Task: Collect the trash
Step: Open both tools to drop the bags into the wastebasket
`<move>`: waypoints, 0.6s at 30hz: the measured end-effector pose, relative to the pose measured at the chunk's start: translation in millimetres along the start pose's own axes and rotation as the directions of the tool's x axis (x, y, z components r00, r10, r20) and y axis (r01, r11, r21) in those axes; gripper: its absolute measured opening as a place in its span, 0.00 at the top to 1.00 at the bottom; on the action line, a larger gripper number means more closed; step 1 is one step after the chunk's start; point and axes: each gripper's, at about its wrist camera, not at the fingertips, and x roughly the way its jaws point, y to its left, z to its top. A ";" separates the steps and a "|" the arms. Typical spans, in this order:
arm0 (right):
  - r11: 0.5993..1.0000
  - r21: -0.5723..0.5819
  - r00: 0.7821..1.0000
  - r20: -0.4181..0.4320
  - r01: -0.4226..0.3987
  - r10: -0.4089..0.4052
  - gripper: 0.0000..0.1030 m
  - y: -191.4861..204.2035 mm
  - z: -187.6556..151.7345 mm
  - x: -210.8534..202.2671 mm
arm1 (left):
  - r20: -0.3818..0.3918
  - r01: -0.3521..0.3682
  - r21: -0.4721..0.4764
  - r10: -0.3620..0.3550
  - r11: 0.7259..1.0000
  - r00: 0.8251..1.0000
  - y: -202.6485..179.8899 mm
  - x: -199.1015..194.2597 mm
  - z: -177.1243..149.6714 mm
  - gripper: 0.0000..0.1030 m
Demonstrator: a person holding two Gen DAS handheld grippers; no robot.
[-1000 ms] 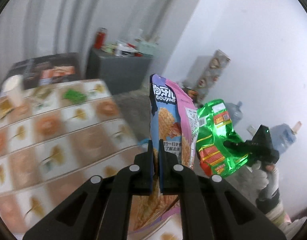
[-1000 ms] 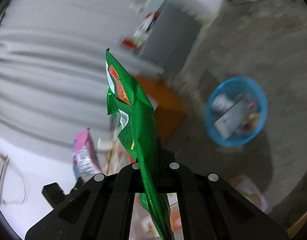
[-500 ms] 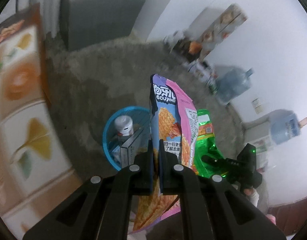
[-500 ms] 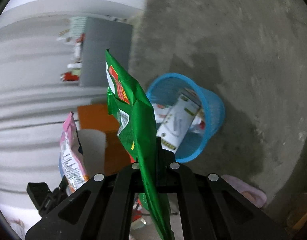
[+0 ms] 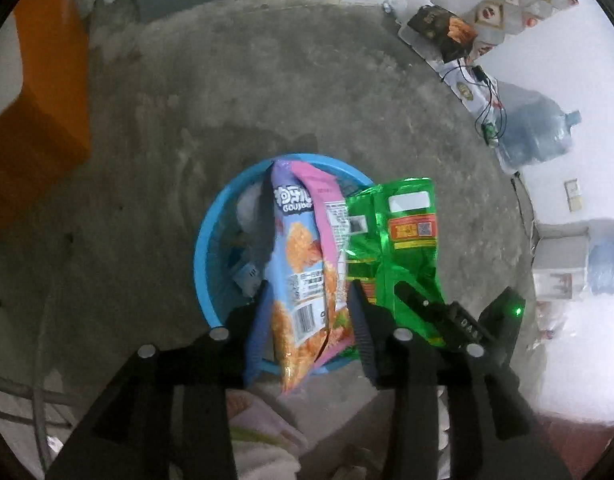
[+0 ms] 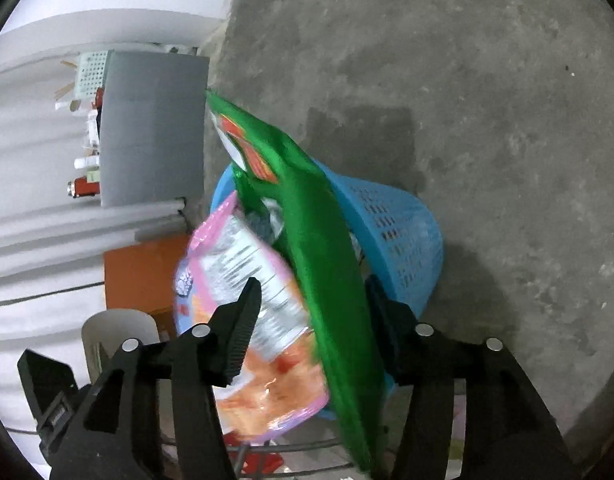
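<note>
A pink and blue snack bag hangs loose between the spread fingers of my left gripper, right over a blue plastic basket on the concrete floor. A green snack bag hangs loose between the spread fingers of my right gripper, over the same basket. Both grippers are open. The green bag and right gripper show in the left wrist view; the pink bag shows blurred in the right wrist view. The basket holds other trash, mostly hidden.
An orange table side stands left of the basket. A grey cabinet with bottles stands by the curtain. Water jugs, boxes and cables line the white wall. Bare concrete floor surrounds the basket.
Both grippers swung from the table down over the basket. Both have opened, and the pink bag and the green bag are slipping free between the fingers.
</note>
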 end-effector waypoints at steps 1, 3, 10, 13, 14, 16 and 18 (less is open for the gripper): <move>1.000 -0.015 1.000 0.000 0.004 -0.004 0.42 1.9 -1.9 -3.8 | 0.006 0.007 -0.006 -0.007 1.000 1.000 0.9 -2.1 -0.4 0.59; 0.997 -0.060 0.999 0.015 0.053 -0.052 0.39 7.3 -5.2 -13.1 | 0.034 0.008 0.004 -0.008 1.000 0.999 0.4 -14.9 -2.2 0.58; 0.969 -0.176 0.984 0.075 0.174 -0.162 0.35 21.7 -15.7 -36.4 | 0.161 0.027 0.032 -0.032 0.999 0.986 -1.7 -81.8 -16.2 0.54; 0.943 -0.214 0.964 0.129 0.255 -0.231 0.35 21.0 -19.0 -40.6 | 0.222 0.032 0.054 -0.043 0.998 0.974 -4.3 -120.6 -33.3 0.53; 0.936 -0.225 0.959 0.146 0.270 -0.242 0.35 21.2 -22.6 -47.0 | 0.242 0.034 0.063 -0.048 0.997 0.969 -4.9 -134.8 -41.5 0.52; 0.923 -0.249 0.951 0.179 0.293 -0.253 0.35 21.9 -32.3 -64.3 | 0.280 0.038 0.081 -0.059 0.996 0.958 -7.9 -158.4 -55.5 0.51; 0.916 -0.275 0.949 0.204 0.292 -0.241 0.35 21.7 -42.9 -79.1 | 0.340 0.028 0.111 -0.064 0.993 0.938 -11.6 -190.5 -78.3 0.48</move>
